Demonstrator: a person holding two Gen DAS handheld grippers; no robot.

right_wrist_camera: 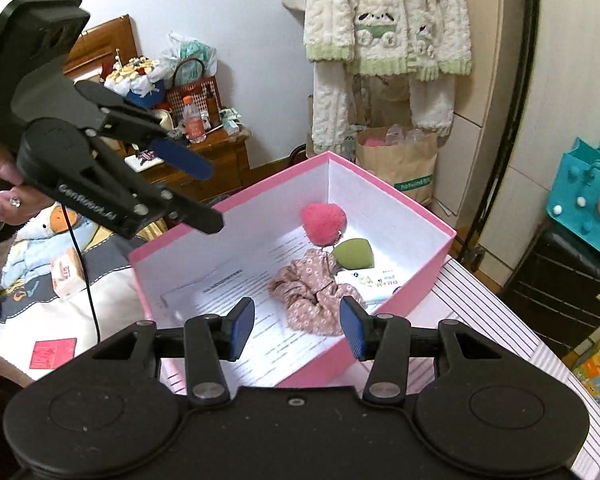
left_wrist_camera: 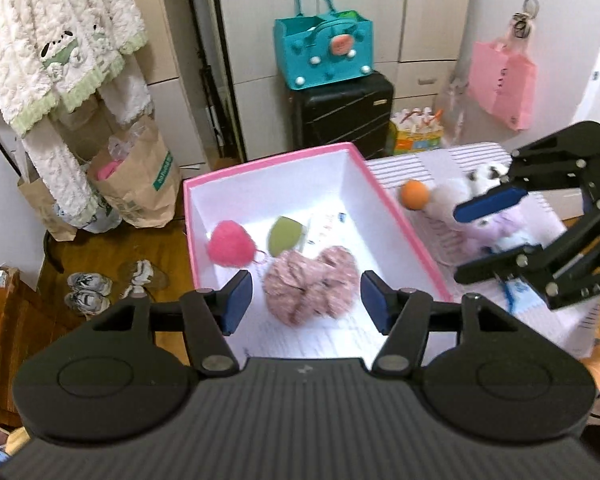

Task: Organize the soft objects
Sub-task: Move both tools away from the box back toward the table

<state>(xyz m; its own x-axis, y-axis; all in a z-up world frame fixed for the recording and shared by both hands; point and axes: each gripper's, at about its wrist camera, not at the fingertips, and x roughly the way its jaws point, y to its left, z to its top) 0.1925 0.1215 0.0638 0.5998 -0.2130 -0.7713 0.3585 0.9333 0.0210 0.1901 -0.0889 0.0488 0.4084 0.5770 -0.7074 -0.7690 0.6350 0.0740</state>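
Sitting on a striped cloth [left_wrist_camera: 432, 164], the pink box [left_wrist_camera: 204, 184] with white walls is the biggest thing in play, and it already holds three soft items: a crumpled pink floral scrunchie [left_wrist_camera: 310, 290] near the middle of the floor, a fuzzy pink pompom [left_wrist_camera: 230, 246] toward the far corner, and a small green sponge [left_wrist_camera: 286, 234] just beside the pompom. Outside the box, on the cloth to its right in the left wrist view, lie a pale plush toy [left_wrist_camera: 488, 216] and, touching its far side, a small orange ball [left_wrist_camera: 414, 196]. The left gripper [left_wrist_camera: 306, 304] hangs above the box over the scrunchie, its tongs spread with nothing between the blue pads. The right gripper [right_wrist_camera: 298, 326] also hovers over the near edge of the box, tongs parted and empty; seen from the left wrist view, it is in front of the plush toy without pinching it. My reading is that the scrunchie counts as put away and the step in hand is the change-over to the next item. The next move probably calls for the right gripper to drop toward the plush toy or ball, centre it between the pads, and squeeze gently, since both things are soft and the ball could roll.
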